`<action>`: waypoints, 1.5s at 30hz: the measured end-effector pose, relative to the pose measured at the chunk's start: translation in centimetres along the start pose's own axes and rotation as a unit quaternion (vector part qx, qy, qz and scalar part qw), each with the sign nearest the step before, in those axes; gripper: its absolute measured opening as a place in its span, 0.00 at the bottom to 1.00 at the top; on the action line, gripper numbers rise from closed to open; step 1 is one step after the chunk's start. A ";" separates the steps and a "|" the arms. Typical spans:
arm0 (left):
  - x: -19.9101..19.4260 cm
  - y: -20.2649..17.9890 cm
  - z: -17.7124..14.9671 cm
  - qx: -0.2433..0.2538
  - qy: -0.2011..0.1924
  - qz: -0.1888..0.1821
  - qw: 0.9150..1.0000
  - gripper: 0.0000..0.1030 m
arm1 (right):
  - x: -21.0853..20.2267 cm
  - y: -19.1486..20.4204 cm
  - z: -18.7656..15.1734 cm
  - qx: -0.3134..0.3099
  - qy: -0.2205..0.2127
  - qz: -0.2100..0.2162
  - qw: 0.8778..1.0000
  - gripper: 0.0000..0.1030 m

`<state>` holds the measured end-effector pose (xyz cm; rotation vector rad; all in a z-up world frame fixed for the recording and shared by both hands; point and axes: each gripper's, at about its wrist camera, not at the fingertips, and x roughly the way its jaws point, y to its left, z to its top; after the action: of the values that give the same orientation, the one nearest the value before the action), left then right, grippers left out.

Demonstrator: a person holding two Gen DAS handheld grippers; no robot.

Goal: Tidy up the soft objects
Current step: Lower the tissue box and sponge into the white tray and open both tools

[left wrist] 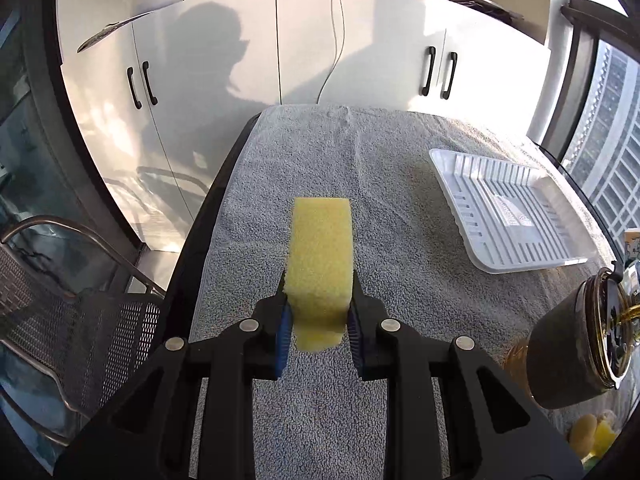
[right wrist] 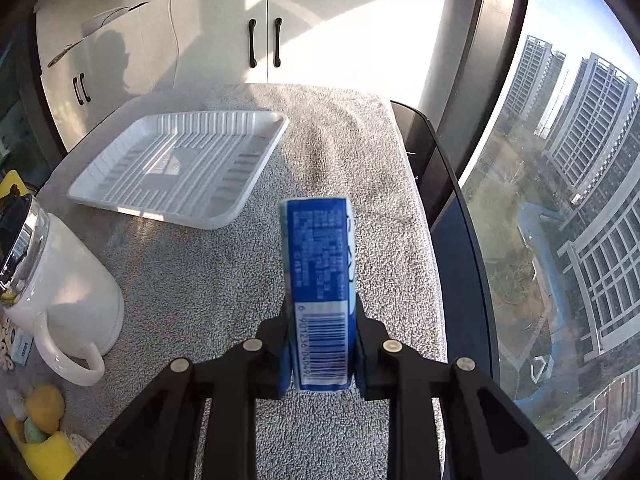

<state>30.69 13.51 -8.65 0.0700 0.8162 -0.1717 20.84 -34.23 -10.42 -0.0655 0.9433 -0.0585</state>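
My left gripper (left wrist: pixel 319 300) is shut on a yellow sponge (left wrist: pixel 321 256) and holds it above the grey towel (left wrist: pixel 384 168), left of the white ribbed tray (left wrist: pixel 508 208). My right gripper (right wrist: pixel 320 312) is shut on a blue tissue pack (right wrist: pixel 320 280) with a barcode and holds it above the towel (right wrist: pixel 360 152), to the right of the tray (right wrist: pixel 180 164). The tray holds nothing in either view.
A dark glass jar (left wrist: pixel 576 340) lies at the right in the left wrist view. A white mug (right wrist: pixel 68 300) stands at the left in the right wrist view, with small soft yellow toys (right wrist: pixel 44 404) below it. White cabinets (left wrist: pixel 280 40) stand behind the table. A window (right wrist: pixel 560 200) is on the right.
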 end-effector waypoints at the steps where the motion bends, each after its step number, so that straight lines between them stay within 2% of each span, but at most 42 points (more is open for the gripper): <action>1: 0.4 -0.6 0.9 0.010 -0.005 -0.002 1.000 0.21 | 0.4 0.0 1.0 -0.005 -0.002 -0.002 1.000 0.25; 4: 1.7 -2.5 3.4 0.034 -0.008 -0.016 0.999 0.21 | 1.3 0.4 3.7 -0.017 -0.009 -0.002 1.000 0.25; 11: 4.2 -7.0 7.3 0.061 0.006 -0.078 0.995 0.21 | 3.6 3.2 9.1 -0.049 -0.016 0.022 0.998 0.25; 14: 5.2 -9.5 8.5 0.094 0.010 -0.104 0.990 0.21 | 4.8 4.5 10.8 -0.052 -0.013 0.046 0.998 0.25; 18: 6.9 -12.8 9.1 0.134 0.040 -0.149 0.979 0.21 | 6.7 6.8 12.6 -0.062 0.000 0.068 0.996 0.25; 28: 10.3 -16.4 8.3 0.149 0.111 -0.219 0.958 0.21 | 11.0 11.2 13.0 -0.076 0.063 0.126 0.987 0.25; 34: 11.0 -17.4 7.4 0.162 0.127 -0.214 0.955 0.23 | 11.3 12.4 12.8 -0.082 0.069 0.130 0.986 0.26; 35: 11.1 -17.5 7.3 0.166 0.129 -0.212 0.954 0.27 | 11.3 12.5 12.8 -0.086 0.070 0.124 0.986 0.26; 36: 11.1 -17.7 7.1 0.170 0.130 -0.206 0.955 0.37 | 11.3 12.7 12.8 -0.089 0.070 0.121 0.986 0.27; 37: 10.9 -17.8 6.9 0.175 0.127 -0.204 0.955 0.42 | 11.3 12.8 12.8 -0.092 0.071 0.119 0.986 0.28; 39: 10.4 -17.9 6.9 0.176 0.111 -0.198 0.958 0.65 | 11.3 12.9 12.8 -0.095 0.072 0.112 0.987 0.37; 41: 9.7 -17.3 7.2 0.168 0.093 -0.192 0.962 0.74 | 11.3 12.7 12.8 -0.093 0.069 0.112 0.987 0.46; 45: 8.8 -15.9 7.9 0.142 0.074 -0.187 0.969 0.74 | 10.6 12.1 12.9 -0.083 0.060 0.115 0.988 0.47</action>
<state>39.43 -4.22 -9.60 0.2004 0.9443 -0.6465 37.77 -22.61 -12.45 -0.1080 1.0686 0.2324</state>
